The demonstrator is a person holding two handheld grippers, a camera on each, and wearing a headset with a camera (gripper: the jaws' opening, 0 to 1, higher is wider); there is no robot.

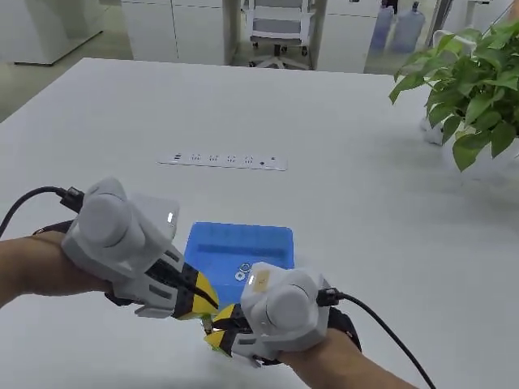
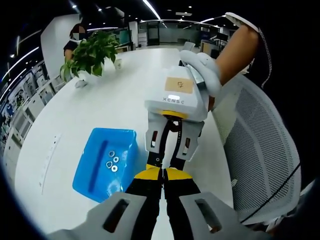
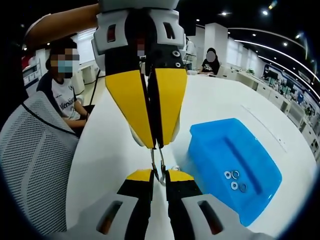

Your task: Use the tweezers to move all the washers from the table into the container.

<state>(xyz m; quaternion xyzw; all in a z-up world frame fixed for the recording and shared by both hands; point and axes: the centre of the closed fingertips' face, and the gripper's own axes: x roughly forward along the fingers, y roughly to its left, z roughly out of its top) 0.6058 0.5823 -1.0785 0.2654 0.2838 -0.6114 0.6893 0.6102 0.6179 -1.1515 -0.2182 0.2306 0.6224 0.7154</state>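
Four washers (image 3: 234,180) lie in the blue container (image 3: 210,145), just beside the meeting jaws on the table (image 3: 110,150). The left gripper (image 3: 154,144) has its jaws closed on the tweezers (image 3: 157,167), whose tips reach between the narrow jaws of the right gripper (image 3: 159,176); whether those pinch, I cannot tell

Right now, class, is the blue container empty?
No, several washers lie on the floor of the blue container in the right gripper view.
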